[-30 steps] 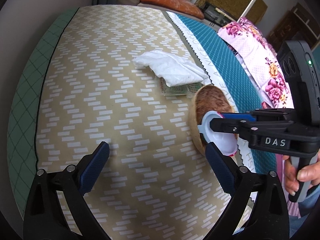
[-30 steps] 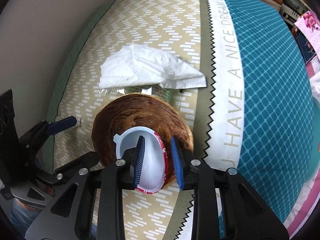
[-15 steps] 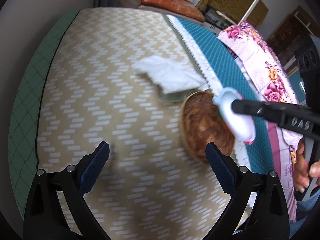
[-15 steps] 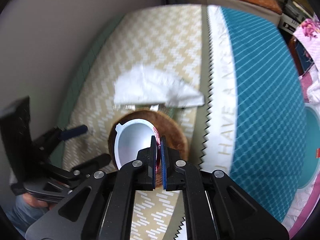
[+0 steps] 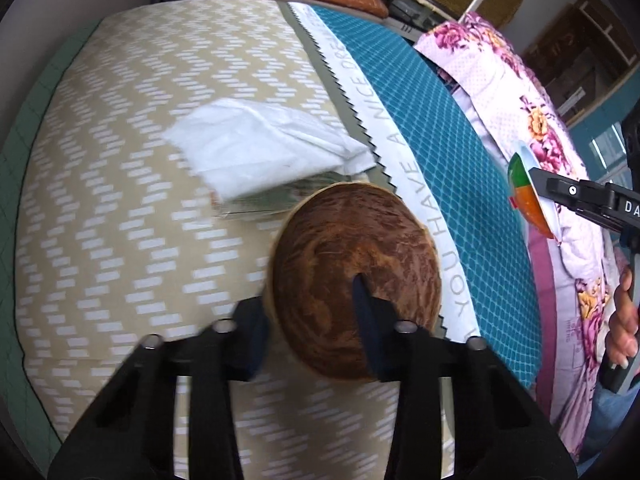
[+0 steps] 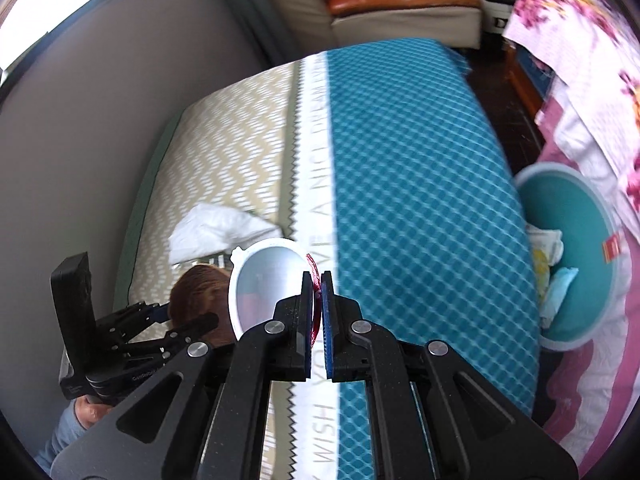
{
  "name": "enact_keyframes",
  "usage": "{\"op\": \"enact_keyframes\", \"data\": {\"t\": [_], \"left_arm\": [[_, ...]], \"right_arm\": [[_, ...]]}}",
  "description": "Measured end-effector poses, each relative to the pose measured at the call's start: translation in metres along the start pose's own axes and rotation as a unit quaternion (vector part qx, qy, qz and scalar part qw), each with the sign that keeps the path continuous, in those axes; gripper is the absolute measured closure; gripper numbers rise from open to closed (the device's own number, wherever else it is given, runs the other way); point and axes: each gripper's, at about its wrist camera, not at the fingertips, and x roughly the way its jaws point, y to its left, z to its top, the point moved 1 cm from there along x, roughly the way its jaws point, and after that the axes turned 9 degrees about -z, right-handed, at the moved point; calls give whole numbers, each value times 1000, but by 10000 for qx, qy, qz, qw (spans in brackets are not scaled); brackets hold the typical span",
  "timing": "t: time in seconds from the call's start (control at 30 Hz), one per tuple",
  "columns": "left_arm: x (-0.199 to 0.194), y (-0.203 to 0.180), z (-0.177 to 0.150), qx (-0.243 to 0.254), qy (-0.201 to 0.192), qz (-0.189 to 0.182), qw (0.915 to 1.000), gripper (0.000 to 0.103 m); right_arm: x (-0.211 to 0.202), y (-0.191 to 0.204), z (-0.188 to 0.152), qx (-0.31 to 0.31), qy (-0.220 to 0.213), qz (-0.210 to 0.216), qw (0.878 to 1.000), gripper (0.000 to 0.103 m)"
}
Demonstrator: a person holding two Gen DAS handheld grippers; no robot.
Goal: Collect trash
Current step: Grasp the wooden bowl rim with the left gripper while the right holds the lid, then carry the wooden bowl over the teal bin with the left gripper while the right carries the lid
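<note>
— Looking through the left wrist view, what sits at the bottom of the frame?
— The left gripper (image 5: 312,320), its jaws straddling the near wall of a brown bowl (image 5: 356,276) at lower centre: one pad inside, one outside. I cannot tell whether they press the wall. Above the bowl lies a white bag (image 5: 260,148) over a greenish wrapper (image 5: 280,200) on the beige sheet (image 5: 120,200).
— And at the right edge?
— The right gripper (image 5: 540,188) holds a small plastic cup (image 5: 528,196) over the teal sheet's edge.
— Now the right wrist view?
— The right gripper (image 6: 317,292), low centre, is nearly closed, pinching the cup (image 6: 268,280) by its red-edged rim. A teal bin (image 6: 576,256) sits at the right, with scraps inside. The left gripper (image 6: 176,320) and bowl (image 6: 200,296) show at lower left.
</note>
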Motion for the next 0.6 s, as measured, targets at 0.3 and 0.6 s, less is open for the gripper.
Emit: {"op": "enact_keyframes", "data": {"t": [0.3, 0.6], "left_arm": [[-12, -53, 12, 507, -524, 578, 9957, 94], [-7, -96, 26, 846, -455, 645, 9933, 94]], "right_arm": [[-4, -51, -4, 449, -128, 16, 9989, 99], [-23, -89, -10, 728, -523, -78, 9959, 99]]}}
